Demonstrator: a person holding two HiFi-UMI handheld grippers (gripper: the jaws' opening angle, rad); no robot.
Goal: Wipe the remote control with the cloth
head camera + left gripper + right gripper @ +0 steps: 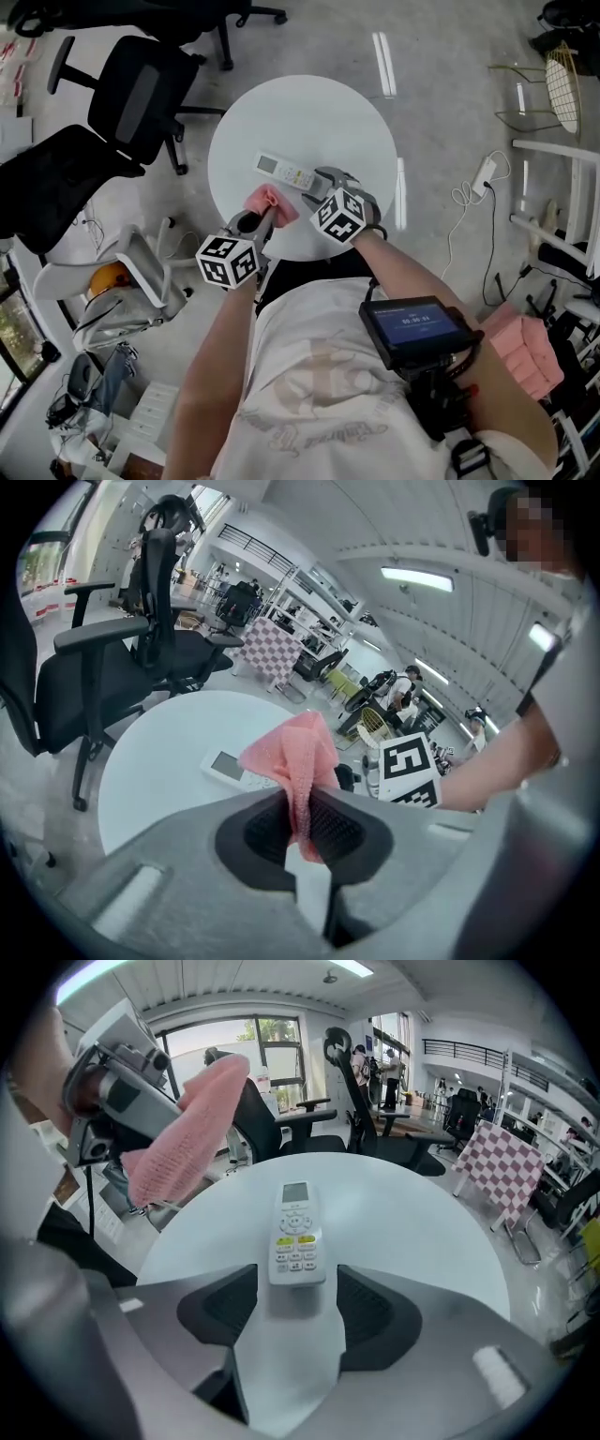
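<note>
A white remote control (286, 171) lies face up on the round white table (319, 112). My left gripper (265, 217) is shut on a pink cloth (270, 202), which bunches up out of its jaws (295, 757) just to the near left of the remote (228, 769). My right gripper (295, 1312) is open and low over the table. The remote's near end (296, 1232) lies between its two pads with a gap on each side. In the right gripper view the cloth (183, 1129) hangs to the upper left of the remote.
Black office chairs (141, 94) stand left of the table, with a white chair (141, 272) nearer me. Cables and a power strip (478, 178) lie on the floor at the right. A stack of pink cloths (530, 352) sits at my lower right.
</note>
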